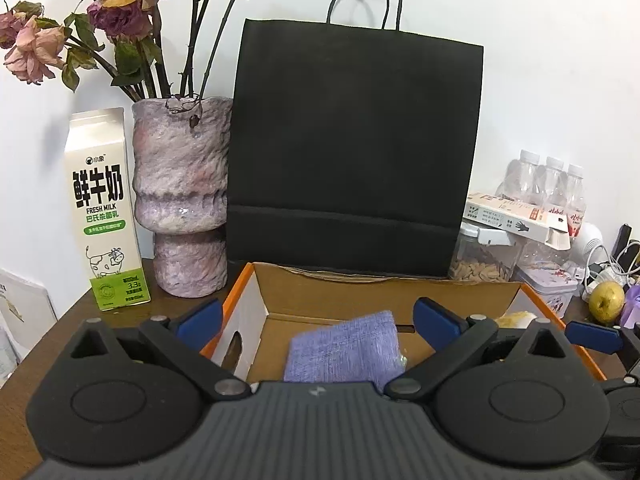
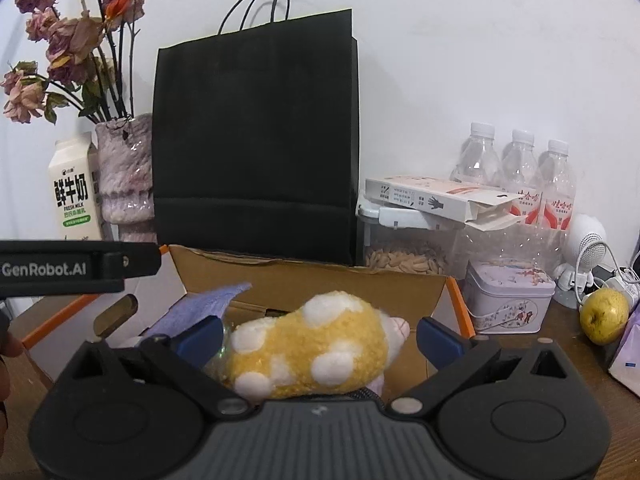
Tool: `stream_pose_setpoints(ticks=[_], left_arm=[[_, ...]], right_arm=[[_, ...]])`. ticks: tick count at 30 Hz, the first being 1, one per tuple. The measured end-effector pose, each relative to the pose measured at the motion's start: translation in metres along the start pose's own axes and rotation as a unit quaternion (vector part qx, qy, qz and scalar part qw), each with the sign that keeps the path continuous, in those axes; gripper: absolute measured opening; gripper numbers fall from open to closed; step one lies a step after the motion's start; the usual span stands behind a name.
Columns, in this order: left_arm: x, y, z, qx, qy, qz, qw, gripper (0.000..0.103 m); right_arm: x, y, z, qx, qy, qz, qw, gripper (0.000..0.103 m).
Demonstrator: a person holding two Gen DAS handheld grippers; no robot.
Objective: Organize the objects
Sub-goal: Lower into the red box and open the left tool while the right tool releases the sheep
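Note:
An open cardboard box (image 1: 360,285) with orange edges stands on the brown table in front of me. A folded purple cloth (image 1: 344,348) lies inside it. My left gripper (image 1: 318,320) hangs over the box's near side with its blue fingers (image 1: 200,320) spread wide on either side of the cloth, not touching it. In the right wrist view a yellow plush toy with white spots (image 2: 312,352) lies in the same box (image 2: 312,270), beside the cloth (image 2: 200,308). My right gripper (image 2: 320,338) is open around the toy, with a small gap at the right pad.
Behind the box stands a black paper bag (image 1: 352,152), with a pink vase of dried roses (image 1: 180,200) and a milk carton (image 1: 102,208) to its left. To the right are water bottles (image 2: 516,172), a seed container (image 2: 404,256), a tin (image 2: 508,300) and a yellow fruit (image 2: 604,316).

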State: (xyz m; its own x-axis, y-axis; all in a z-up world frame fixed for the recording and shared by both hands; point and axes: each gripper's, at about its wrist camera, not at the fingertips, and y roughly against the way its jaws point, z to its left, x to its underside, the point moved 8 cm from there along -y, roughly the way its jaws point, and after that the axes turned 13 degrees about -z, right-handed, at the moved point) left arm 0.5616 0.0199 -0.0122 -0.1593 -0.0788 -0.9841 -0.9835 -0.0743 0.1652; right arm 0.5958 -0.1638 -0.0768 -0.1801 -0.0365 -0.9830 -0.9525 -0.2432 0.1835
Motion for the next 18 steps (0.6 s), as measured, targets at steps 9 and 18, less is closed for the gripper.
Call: stream_pose_setpoints(ticks=[9,18], left_arm=[[0.001,0.006,0.004,-0.005,-0.008,0.000,1.0000,0.103],[-0.002,0.020,0.010,-0.008,-0.009,-0.006,0.9999,0.103]], right_arm=[[0.001,0.006,0.003,-0.003,-0.001,-0.001,1.000,0.103],[-0.004,0.019,0.008,-0.008,-0.001,-0.010,1.000,0.103]])
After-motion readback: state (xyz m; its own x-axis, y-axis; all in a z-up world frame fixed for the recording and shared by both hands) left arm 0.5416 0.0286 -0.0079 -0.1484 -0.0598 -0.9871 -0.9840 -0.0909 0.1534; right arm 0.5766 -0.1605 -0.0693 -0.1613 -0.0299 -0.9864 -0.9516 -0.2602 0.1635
